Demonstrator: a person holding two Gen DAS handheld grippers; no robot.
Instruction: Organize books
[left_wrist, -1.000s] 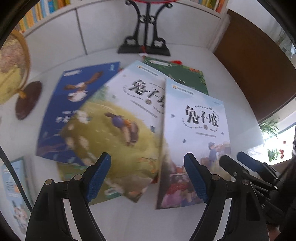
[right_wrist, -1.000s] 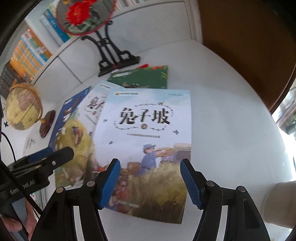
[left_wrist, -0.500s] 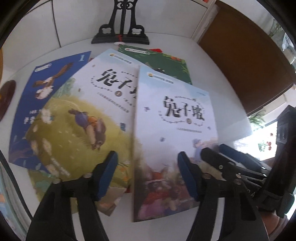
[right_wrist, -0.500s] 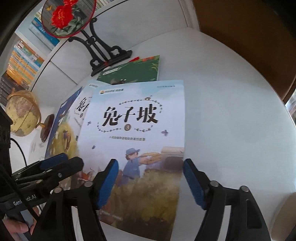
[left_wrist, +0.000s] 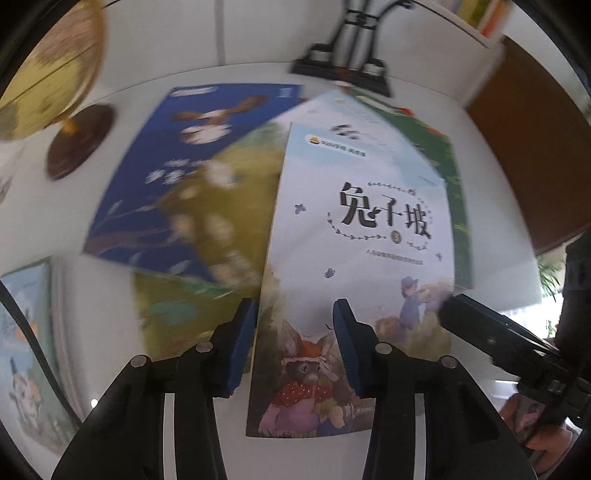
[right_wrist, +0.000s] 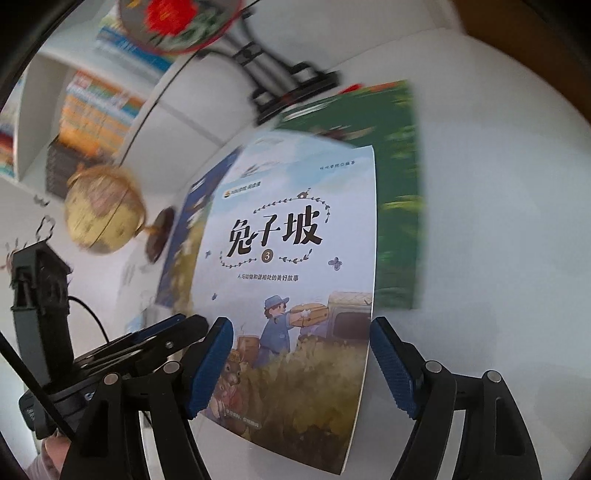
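The light-blue picture book marked 3 (left_wrist: 362, 229) (right_wrist: 295, 240) lies on top of a fanned pile on the white table (left_wrist: 491, 206). My left gripper (left_wrist: 295, 347) points steeply down over the book's near left corner. Its jaws are closing, with the book's left edge running between them and no pad seen pressing. My right gripper (right_wrist: 301, 369) stands open over the book's near right part, its right finger beside the right edge. Under the top book lie a yellow-green book (left_wrist: 177, 314), a dark blue book (left_wrist: 192, 177) and a green book (left_wrist: 454, 177) (right_wrist: 399, 184).
A globe (left_wrist: 48, 74) (right_wrist: 103, 210) on a brown base stands at the left. A black fan stand (left_wrist: 351, 70) (right_wrist: 288, 85) is at the back by the white wall. Another book (left_wrist: 26, 350) lies at the far left. Shelved books (right_wrist: 96, 110) fill the back left; a brown panel (left_wrist: 535, 147) borders the right.
The left jaws have narrowed a lot and now straddle the top book's left edge. The top book now covers more of the yellow-green book. The right jaws opened slightly and dipped toward the book.
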